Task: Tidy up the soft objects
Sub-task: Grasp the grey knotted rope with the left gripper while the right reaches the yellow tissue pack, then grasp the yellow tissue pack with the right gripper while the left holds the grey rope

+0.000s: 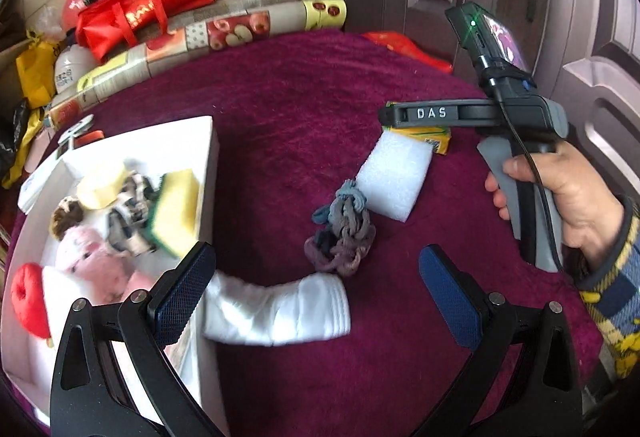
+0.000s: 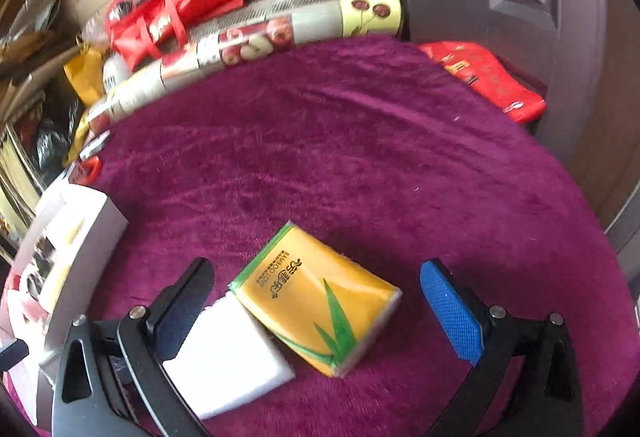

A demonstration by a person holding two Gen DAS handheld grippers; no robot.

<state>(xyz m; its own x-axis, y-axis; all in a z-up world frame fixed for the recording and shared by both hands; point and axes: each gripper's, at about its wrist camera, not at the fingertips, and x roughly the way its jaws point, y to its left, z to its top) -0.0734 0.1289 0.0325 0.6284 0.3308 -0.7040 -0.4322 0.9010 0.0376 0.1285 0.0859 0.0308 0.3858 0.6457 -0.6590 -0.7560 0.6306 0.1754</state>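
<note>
Now my right gripper (image 2: 316, 311), fingers spread, straddles the yellow tissue pack (image 2: 316, 301) for pinching; my left gripper (image 1: 316, 291), also gaping, frames the rolled white sock (image 1: 280, 311), white cardboard box (image 1: 210, 173) at nine o'clock.

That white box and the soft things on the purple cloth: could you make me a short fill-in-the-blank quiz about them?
1. The yellow-and-green sponge lies inside the white ____.
2. The yellow tissue pack touches a block of white ____.
3. Both grippers, left and right, have their jaws ____.
4. The white sock lies on a ____ cloth.

Missing words: box; foam; open; purple
</note>
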